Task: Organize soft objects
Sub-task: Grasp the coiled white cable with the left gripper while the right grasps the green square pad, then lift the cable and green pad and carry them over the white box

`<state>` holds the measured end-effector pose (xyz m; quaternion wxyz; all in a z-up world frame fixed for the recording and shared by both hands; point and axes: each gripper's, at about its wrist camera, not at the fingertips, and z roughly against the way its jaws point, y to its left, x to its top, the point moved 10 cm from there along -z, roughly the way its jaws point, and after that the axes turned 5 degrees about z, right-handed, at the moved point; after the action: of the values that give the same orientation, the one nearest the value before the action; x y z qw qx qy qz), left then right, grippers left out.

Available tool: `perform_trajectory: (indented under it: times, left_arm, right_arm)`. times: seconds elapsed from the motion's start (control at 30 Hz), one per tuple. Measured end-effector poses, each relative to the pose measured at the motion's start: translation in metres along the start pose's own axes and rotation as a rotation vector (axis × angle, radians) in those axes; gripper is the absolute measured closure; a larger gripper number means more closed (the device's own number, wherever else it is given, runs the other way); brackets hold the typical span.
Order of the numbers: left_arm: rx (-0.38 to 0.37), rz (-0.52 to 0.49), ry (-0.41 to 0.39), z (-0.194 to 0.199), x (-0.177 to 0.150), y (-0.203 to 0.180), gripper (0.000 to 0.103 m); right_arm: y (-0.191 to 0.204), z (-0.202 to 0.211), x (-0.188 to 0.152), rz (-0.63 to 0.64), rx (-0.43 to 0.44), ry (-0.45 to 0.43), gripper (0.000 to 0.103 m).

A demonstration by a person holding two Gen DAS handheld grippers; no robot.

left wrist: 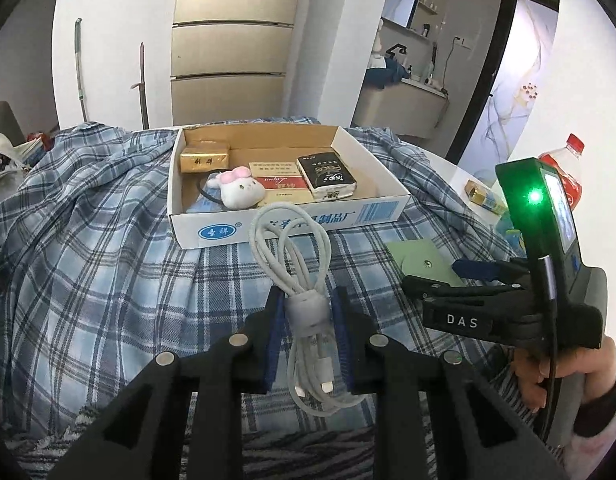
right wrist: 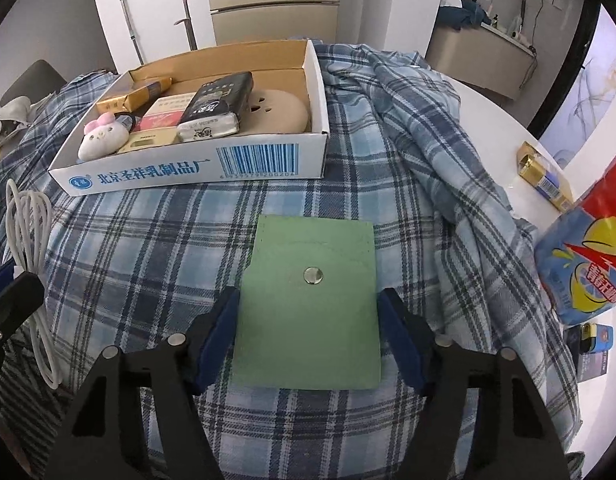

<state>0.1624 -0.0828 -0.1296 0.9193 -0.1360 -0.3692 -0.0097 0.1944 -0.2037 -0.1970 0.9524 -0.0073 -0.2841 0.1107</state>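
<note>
Coiled white cable (left wrist: 292,248) pinched at its grey wrap between the blue pads of the left gripper (left wrist: 308,308), loops fanning forward toward the cardboard box (left wrist: 284,220), plug ends dangling below the fingers. Held over a blue plaid cloth (left wrist: 108,220), just short of the box's printed front wall.

Inside the box: small white plush with pink bow (left wrist: 240,190), gold packet (left wrist: 206,158), red-and-cream carton (left wrist: 278,184), black tissue pack (left wrist: 326,176); from the right wrist view also a tan rounded item (right wrist: 278,110), half hidden behind the tissue pack.

Right gripper (right wrist: 308,332) spread wide, fingers either side of a flat green pouch (right wrist: 312,300) with a metal snap, lying on the cloth; contact with the pouch edges cannot be told, nothing lifted.

To the right on a white tabletop (right wrist: 500,128): gold-and-blue box (right wrist: 544,180), red-and-blue pack (right wrist: 588,256) cut off by the frame edge, a small dark box (right wrist: 592,348) below it partly out of sight.
</note>
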Motion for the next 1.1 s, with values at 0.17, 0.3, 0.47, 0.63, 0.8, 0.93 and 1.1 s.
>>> perform_trajectory:
  times: [0.17,0.3,0.47,0.63,0.8,0.93,1.1]
  left_arm:
    - [0.016,-0.009,-0.019,0.006,0.001,-0.002,0.077]
    - [0.041,-0.024,-0.082,0.028,0.011,-0.002,0.078]
    - [0.033,-0.039,-0.137,0.06,0.026,-0.008,0.078]
    - [0.022,-0.052,-0.186,0.091,0.05,-0.015,0.077]
    - [0.018,-0.064,-0.25,0.12,0.084,-0.024,0.077]
    - [0.0,-0.048,-0.287,0.137,0.117,-0.029,0.077]
    - [-0.01,-0.031,-0.351,0.153,0.167,-0.035,0.077]
  right_arm:
    - [-0.007,0.004,0.001,-0.034,0.01,-0.022,0.035]
    - [-0.01,0.015,0.005,-0.031,0.005,-0.059,0.035]
    - [0.003,0.042,0.007,0.029,-0.003,-0.13,0.035]
    - [0.015,0.089,0.026,0.054,0.016,-0.241,0.035]
    - [0.023,0.149,0.049,0.08,0.019,-0.373,0.035]
    - [0.027,0.184,0.074,0.104,0.016,-0.452,0.035]
    - [0.025,0.217,0.116,0.09,0.004,-0.538,0.035]
